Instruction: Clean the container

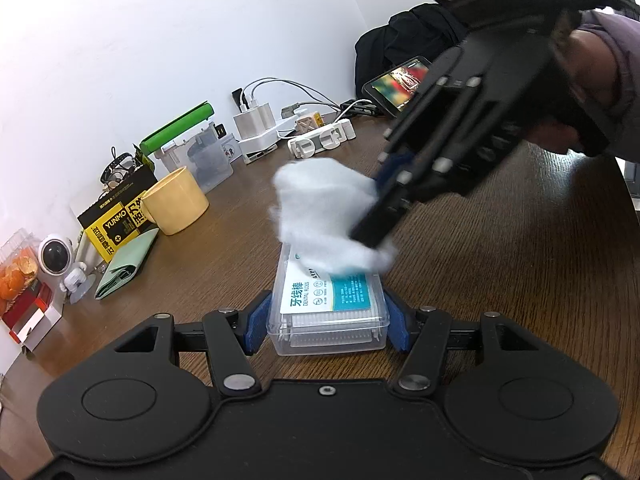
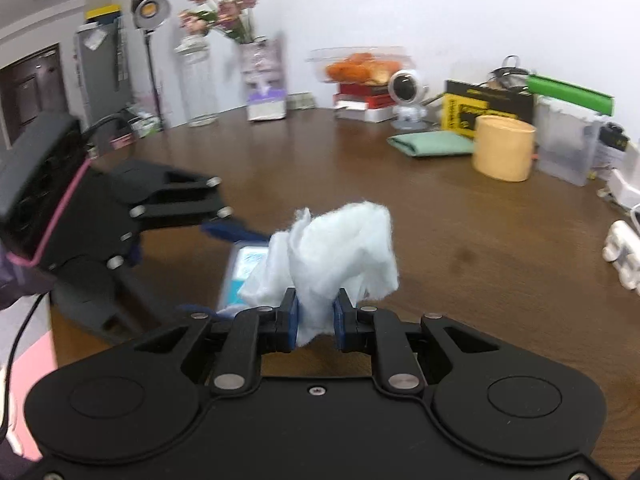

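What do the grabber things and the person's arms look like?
Both tools, left tool and right tool, are black plastic with blue pads, silver rivets and round bumps. The left has a pink band and black cable. A purple sleeve covers one arm.

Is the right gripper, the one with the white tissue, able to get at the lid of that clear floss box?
Probably yes. The right gripper holds the tissue right over the floss box; nothing lies between them, and the left gripper clamps only its sides.
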`<move>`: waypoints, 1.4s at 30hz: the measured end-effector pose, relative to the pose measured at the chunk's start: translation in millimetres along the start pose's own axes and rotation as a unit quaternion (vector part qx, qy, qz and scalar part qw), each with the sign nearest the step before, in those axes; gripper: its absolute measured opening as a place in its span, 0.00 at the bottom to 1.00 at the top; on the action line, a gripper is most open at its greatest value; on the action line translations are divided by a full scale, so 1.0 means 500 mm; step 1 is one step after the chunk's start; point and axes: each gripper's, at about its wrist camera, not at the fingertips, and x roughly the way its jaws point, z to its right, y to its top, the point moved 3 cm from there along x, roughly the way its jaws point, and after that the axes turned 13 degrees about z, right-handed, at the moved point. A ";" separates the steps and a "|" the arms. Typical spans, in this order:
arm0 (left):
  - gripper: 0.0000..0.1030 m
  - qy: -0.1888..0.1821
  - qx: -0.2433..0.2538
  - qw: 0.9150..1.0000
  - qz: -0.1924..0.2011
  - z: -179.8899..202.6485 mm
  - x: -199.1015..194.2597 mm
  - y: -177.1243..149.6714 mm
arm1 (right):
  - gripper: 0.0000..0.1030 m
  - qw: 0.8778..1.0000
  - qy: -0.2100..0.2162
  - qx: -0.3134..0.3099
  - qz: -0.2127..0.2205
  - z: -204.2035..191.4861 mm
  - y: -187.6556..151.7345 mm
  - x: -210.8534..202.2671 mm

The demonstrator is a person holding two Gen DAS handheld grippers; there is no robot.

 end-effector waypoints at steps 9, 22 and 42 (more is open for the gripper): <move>0.56 0.000 0.000 1.000 0.000 0.001 -0.002 0.002 | 0.18 0.998 0.060 -0.021 0.011 -0.064 0.006 0.019; 0.56 0.000 -0.002 1.000 -0.001 -0.005 0.000 0.002 | 0.18 1.000 0.018 -0.010 0.011 -0.017 0.016 0.029; 0.56 -0.001 -0.002 1.000 -0.001 -0.010 0.006 0.001 | 0.19 0.998 0.050 -0.030 0.014 -0.058 0.013 0.033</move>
